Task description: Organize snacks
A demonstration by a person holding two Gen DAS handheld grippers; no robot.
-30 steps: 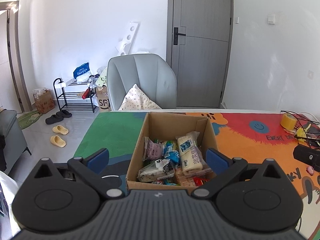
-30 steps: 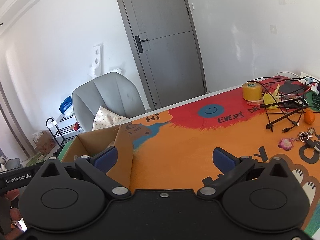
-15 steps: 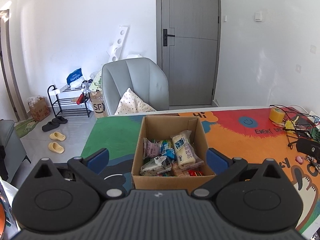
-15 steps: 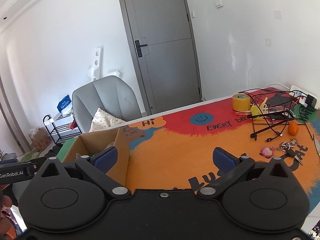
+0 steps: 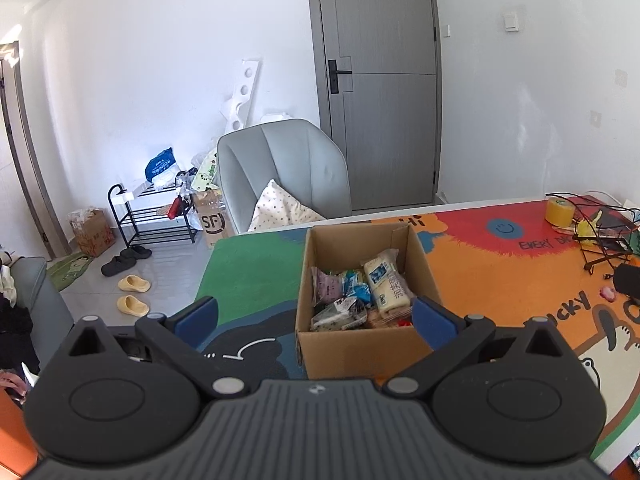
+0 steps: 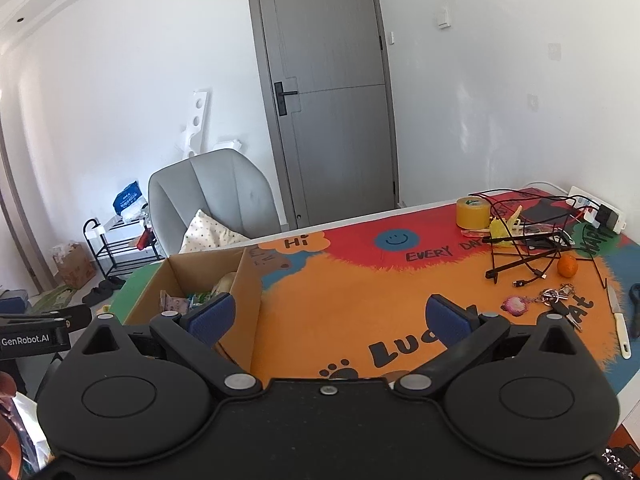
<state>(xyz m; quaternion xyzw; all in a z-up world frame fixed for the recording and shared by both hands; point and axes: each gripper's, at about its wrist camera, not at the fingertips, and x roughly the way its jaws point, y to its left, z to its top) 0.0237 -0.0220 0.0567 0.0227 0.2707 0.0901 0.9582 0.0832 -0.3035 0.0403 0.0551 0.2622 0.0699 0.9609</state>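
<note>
Both the left gripper [image 5: 314, 314] and right gripper [image 6: 328, 318] have pulled back, jaws wide open and empty, so the snacks [image 5: 358, 294] now sit lower-center inside the cardboard box [image 5: 360, 350], suggesting sorting looks finished.

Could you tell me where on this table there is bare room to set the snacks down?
The orange stretch of the mat between the cardboard box and the keys is bare, as is the green patch on the box's other side. The far right corner is crowded: tape roll, cables, orange.
</note>
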